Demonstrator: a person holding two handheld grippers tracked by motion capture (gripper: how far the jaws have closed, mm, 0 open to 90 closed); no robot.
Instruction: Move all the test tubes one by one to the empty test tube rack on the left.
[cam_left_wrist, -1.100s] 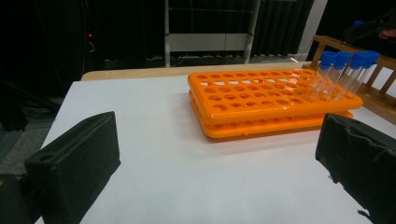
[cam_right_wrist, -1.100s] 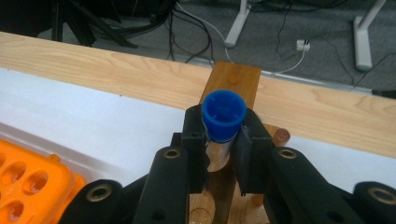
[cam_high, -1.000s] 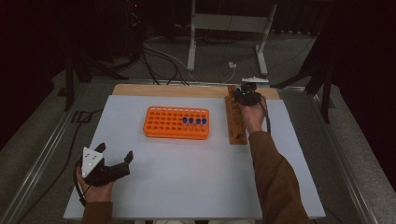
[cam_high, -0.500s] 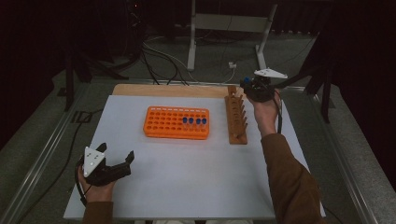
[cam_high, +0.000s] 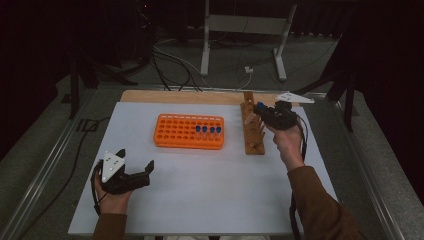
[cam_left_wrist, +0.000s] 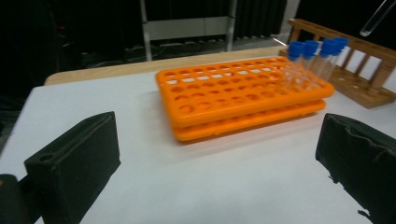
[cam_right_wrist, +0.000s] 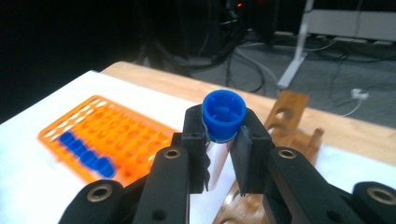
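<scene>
rack: the orange plastic rack sits mid-bench.
tubes: four blue-capped tubes stand in it.
stand: the wooden tube stand is just right of it.

Black hand-held gripper, brown sleeve

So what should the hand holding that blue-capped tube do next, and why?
Probably carry the tube left to the orange rack and lower it into a free hole beside the four tubes there: the right gripper grips it above the wooden rack.
</scene>
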